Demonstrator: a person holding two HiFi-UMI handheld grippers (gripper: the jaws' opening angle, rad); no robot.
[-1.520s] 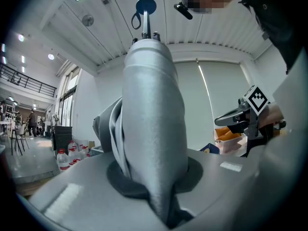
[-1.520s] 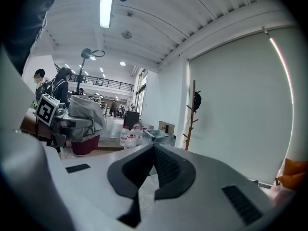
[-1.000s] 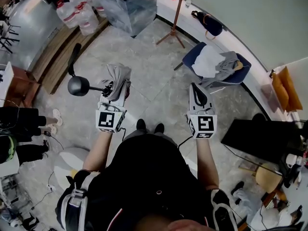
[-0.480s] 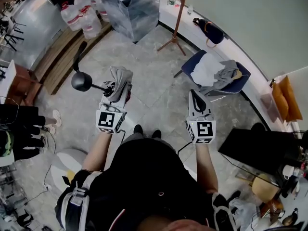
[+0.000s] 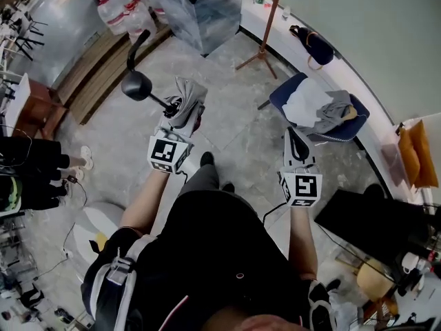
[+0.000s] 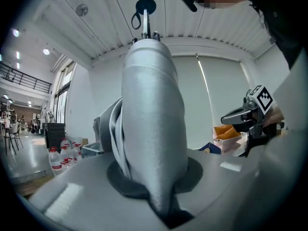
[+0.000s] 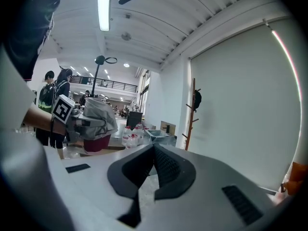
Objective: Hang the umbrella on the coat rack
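The folded grey umbrella [image 5: 188, 100] stands between the jaws of my left gripper [image 5: 180, 121], which is shut on its fabric. Its black round handle [image 5: 136, 85] with a strap sticks out to the upper left. In the left gripper view the grey umbrella [image 6: 153, 124] fills the middle, handle [image 6: 145, 6] at the top. My right gripper [image 5: 297, 145] is level with the left, shut and empty; its ribbed pads [image 7: 163, 165] meet. The wooden coat rack [image 5: 267, 27] stands by the wall ahead, and is seen as the coat rack [image 7: 192, 113] in the right gripper view.
A blue chair [image 5: 281, 93] piled with clothes [image 5: 324, 109] stands right of the rack's feet. A black bag [image 5: 313, 45] lies by the wall. A foil-wrapped box [image 5: 196, 9] and water bottles [image 5: 124, 12] are at the top left. People stand at the left edge.
The rack, chair and box have slid closer and lower in the head view as the person stepped forward. Both grippers moved ahead with the umbrella still held in the left.
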